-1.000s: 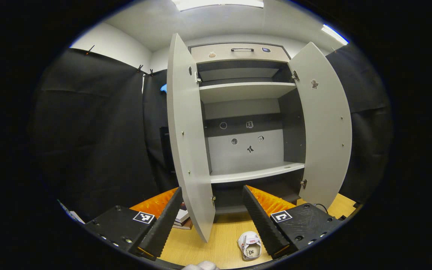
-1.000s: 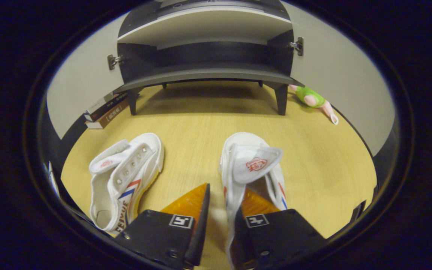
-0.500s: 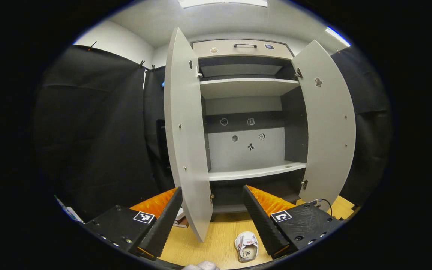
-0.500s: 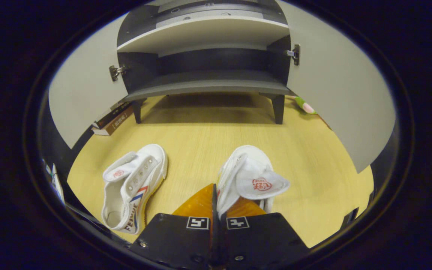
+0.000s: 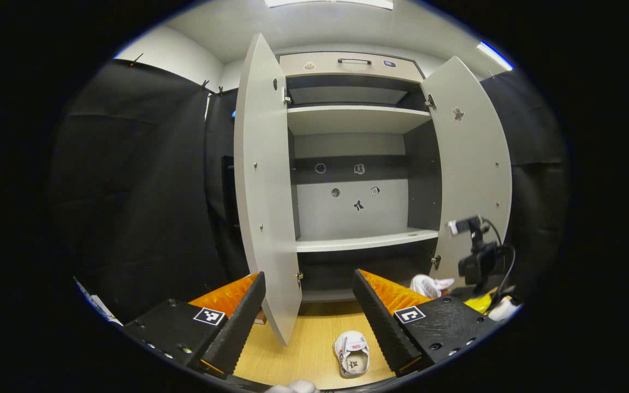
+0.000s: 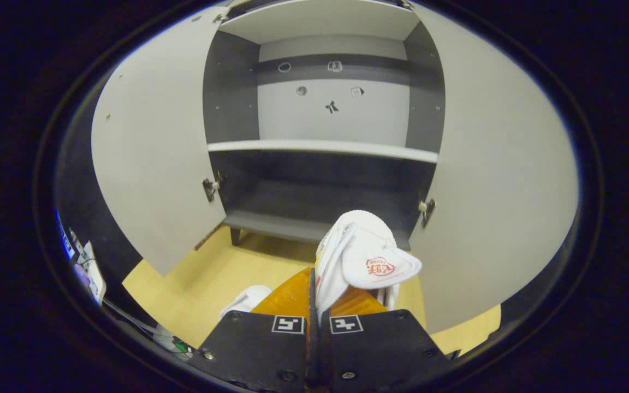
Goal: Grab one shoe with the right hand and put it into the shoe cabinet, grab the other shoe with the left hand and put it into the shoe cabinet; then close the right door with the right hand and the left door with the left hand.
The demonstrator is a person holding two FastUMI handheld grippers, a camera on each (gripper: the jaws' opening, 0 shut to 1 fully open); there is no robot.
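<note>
The shoe [image 6: 366, 256] is pinched in your right gripper [image 6: 317, 322] jaws, left gripper [image 5: 306, 316] jaws spread idle; carry it toward twelve o'clock into the cabinet [image 6: 314, 164].

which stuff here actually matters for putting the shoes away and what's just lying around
Belongs to the job:
- held shoe, pinched in the right gripper
- other shoe on the floor
- shoe cabinet, left door, right door
- left gripper, open

Lying about:
- book beside the cabinet
</note>
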